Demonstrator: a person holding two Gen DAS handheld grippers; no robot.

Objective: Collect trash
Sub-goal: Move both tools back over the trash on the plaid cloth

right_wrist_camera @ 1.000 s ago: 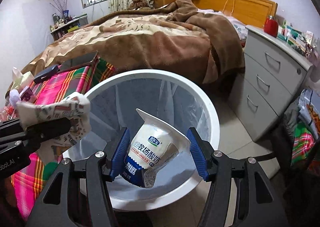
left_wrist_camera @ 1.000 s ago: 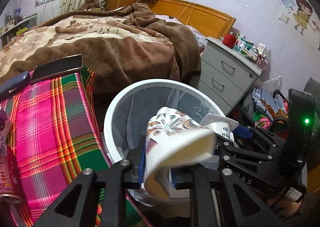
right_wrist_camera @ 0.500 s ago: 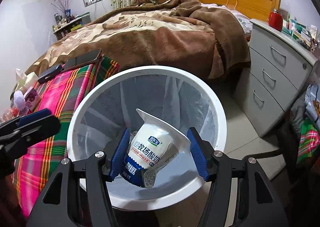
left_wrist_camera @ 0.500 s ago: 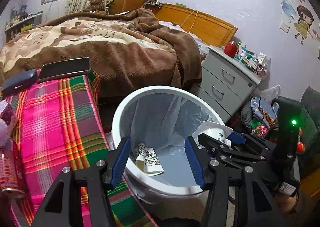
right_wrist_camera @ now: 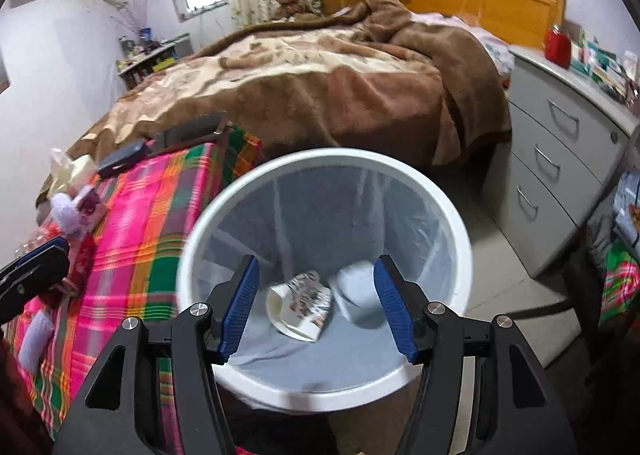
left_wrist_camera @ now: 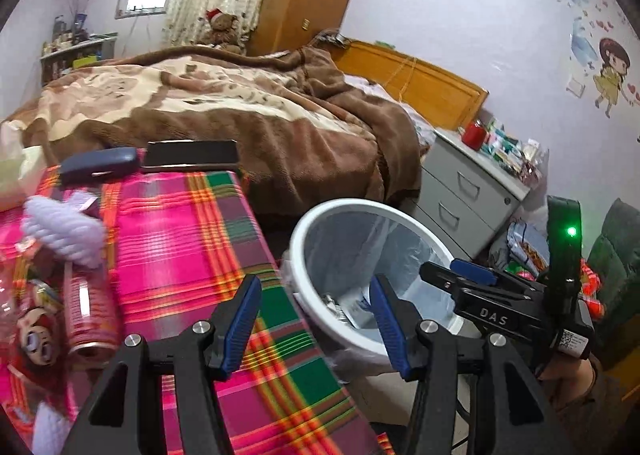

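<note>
While my right gripper [right_wrist_camera: 316, 303] is hanging wide open and empty over the white bin [right_wrist_camera: 460, 239], I am looking straight down into the liner, where the patterned paper cup [right_wrist_camera: 302, 305] is lying crumpled on the bottom with the white yogurt pouch [right_wrist_camera: 354, 293] just to its right, the two touching or nearly so. My left gripper [left_wrist_camera: 316, 321] is also spread wide with nothing between its blue pads [left_wrist_camera: 240, 321], and it is pointing across the near right corner of the plaid tablecloth [left_wrist_camera: 172, 239] toward the bin's rim. So two pieces are sitting in the bin, and I am judging the job only partly done: on the left of the table a red can [left_wrist_camera: 90, 313] is lying on its side, with a clear crinkly wrapper [left_wrist_camera: 12, 295] at the left edge beside it, though blur is making that one hard to read. At the far end a dark phone [left_wrist_camera: 190, 153] and a dark case [left_wrist_camera: 100, 171] are resting side by side; those are looking like keepers, not trash. The can is looking like my likeliest next pick.
</note>
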